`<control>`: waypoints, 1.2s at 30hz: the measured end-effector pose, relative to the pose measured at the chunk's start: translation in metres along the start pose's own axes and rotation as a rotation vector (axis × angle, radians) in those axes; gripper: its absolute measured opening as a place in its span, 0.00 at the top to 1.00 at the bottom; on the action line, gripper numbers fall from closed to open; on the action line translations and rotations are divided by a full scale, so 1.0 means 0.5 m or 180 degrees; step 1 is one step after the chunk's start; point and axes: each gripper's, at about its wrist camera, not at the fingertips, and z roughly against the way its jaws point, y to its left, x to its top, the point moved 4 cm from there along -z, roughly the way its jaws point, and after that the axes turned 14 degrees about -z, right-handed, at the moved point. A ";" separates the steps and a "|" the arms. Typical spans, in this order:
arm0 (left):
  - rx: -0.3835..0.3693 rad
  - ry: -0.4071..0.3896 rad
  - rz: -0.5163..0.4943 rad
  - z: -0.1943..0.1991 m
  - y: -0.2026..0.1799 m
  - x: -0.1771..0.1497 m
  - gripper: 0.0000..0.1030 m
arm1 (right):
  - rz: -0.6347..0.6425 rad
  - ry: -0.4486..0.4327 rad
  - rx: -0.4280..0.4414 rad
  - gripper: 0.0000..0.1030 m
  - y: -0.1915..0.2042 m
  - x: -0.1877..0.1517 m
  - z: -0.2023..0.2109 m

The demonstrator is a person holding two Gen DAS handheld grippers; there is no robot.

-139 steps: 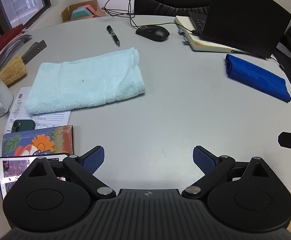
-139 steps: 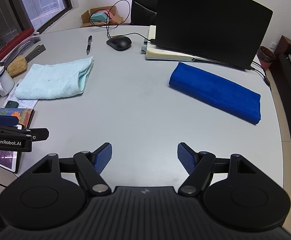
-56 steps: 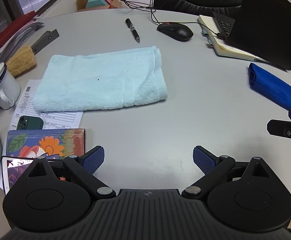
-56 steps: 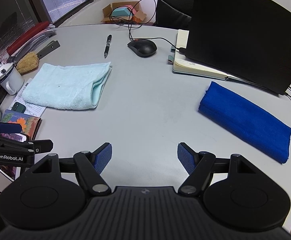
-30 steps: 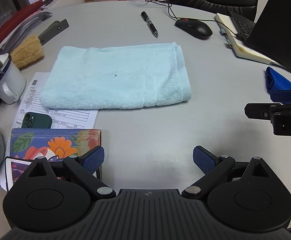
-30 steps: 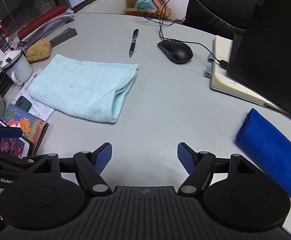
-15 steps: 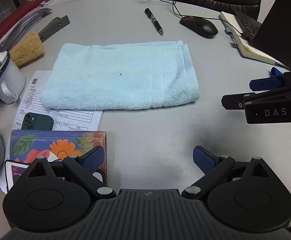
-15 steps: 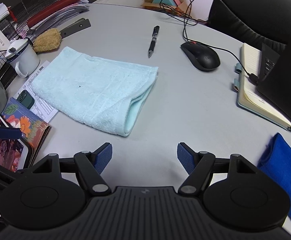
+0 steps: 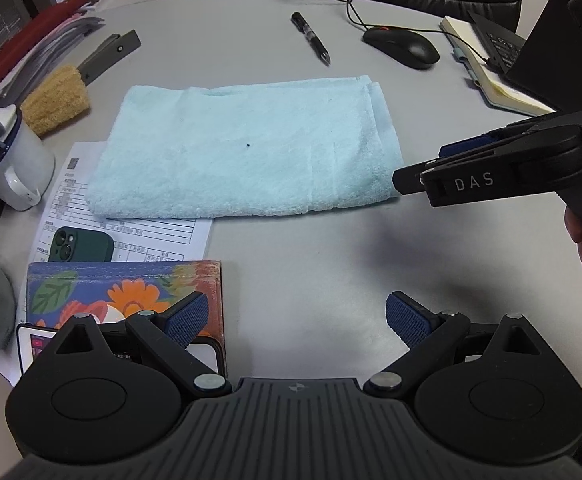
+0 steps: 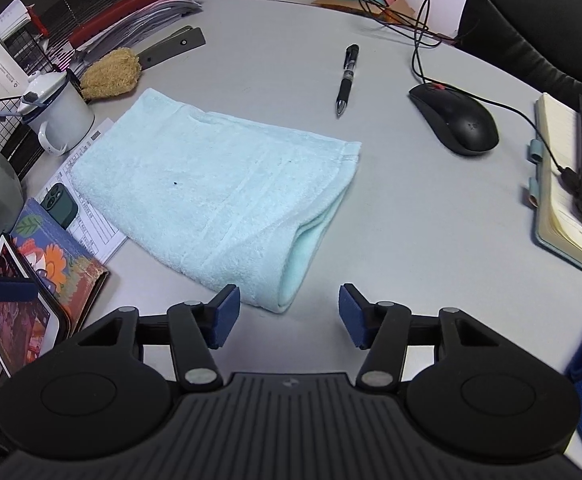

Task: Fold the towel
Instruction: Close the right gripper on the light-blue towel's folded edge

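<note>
A: Towel [image 9: 247,148] pos.?

B: Lt-blue, folded flat on grey table [image 9: 291,248], left-centre; its left edge overlaps a printed sheet [image 9: 131,236]. Pen [image 9: 311,38] and mouse [image 9: 405,46] lie beyond it.

A: L gripper [image 9: 297,320]?

B: Jaws wide, nothing between; above bare table, near side of towel, apart from it.

A: R gripper [image 10: 285,316]?

B: Jaws wide, nothing held. Tips right at towel's near right corner, which sits between the pads; contact can't be told. Left view: it enters from the right, tip at that corner.
</note>
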 end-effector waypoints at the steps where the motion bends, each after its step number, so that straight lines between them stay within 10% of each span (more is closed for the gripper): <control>1: 0.0006 0.0005 0.0004 0.000 0.001 -0.001 0.06 | -0.0005 0.0011 0.0015 0.54 0.000 0.002 -0.005; 17: 0.0050 0.0049 0.0062 0.006 0.010 -0.012 0.06 | -0.0076 0.0080 0.0269 0.92 0.004 0.009 -0.038; 36: -0.0001 -0.0120 0.0016 0.042 -0.023 -0.017 0.06 | -0.0234 -0.0044 0.0060 0.93 -0.039 -0.038 0.044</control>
